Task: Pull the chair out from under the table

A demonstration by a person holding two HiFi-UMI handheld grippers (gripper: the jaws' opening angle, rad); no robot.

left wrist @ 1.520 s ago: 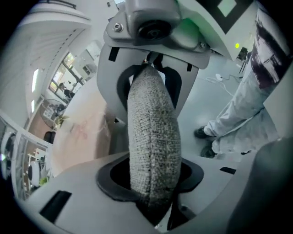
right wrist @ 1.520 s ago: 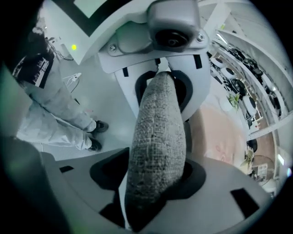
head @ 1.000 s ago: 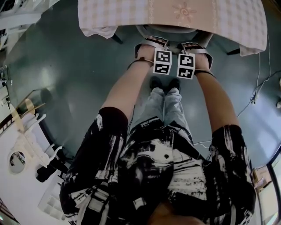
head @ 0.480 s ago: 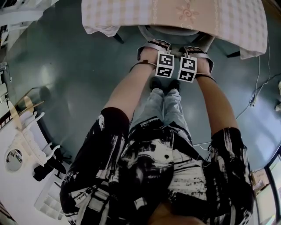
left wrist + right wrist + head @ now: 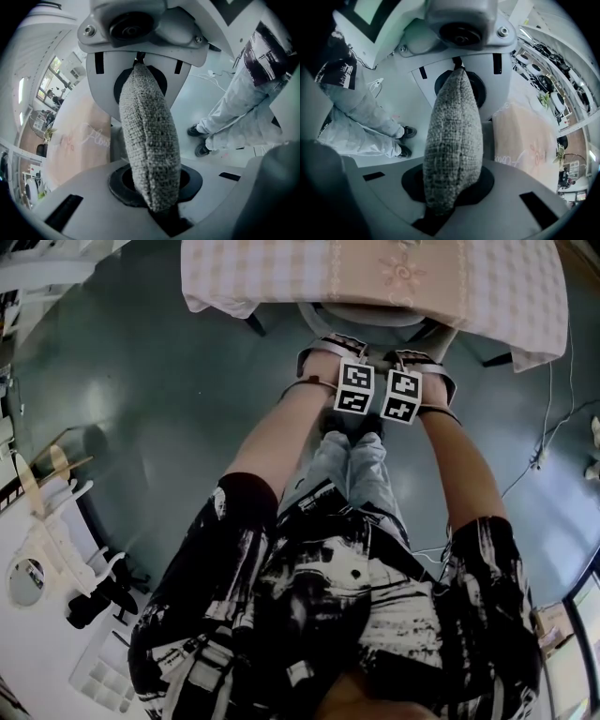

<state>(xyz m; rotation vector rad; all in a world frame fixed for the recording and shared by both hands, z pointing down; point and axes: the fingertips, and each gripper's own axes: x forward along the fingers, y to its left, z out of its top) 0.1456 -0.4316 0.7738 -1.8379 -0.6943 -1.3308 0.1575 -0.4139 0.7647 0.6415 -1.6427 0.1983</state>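
The chair (image 5: 361, 315) has a grey seat tucked under a table with a pink checked cloth (image 5: 281, 273). Its backrest edge, padded in grey woven fabric (image 5: 152, 159), runs between the jaws in the left gripper view. My left gripper (image 5: 146, 131) is shut on it. The right gripper view shows the same fabric (image 5: 452, 154) with my right gripper (image 5: 457, 136) shut on it too. Seen from the head, the left gripper (image 5: 325, 348) and right gripper (image 5: 424, 360) sit side by side on the backrest, both pointing steeply down, their marker cubes nearly touching.
The person's legs and dark shoes (image 5: 352, 423) stand right behind the chair. Dark table legs (image 5: 251, 324) flank it. A cable (image 5: 548, 432) trails over the green floor at the right. A white shelf with wooden pieces (image 5: 47, 540) fills the lower left.
Both grippers, still clamped on the backrest, have drawn a little toward the person, and the chair has come with them. The jaws have not let go.
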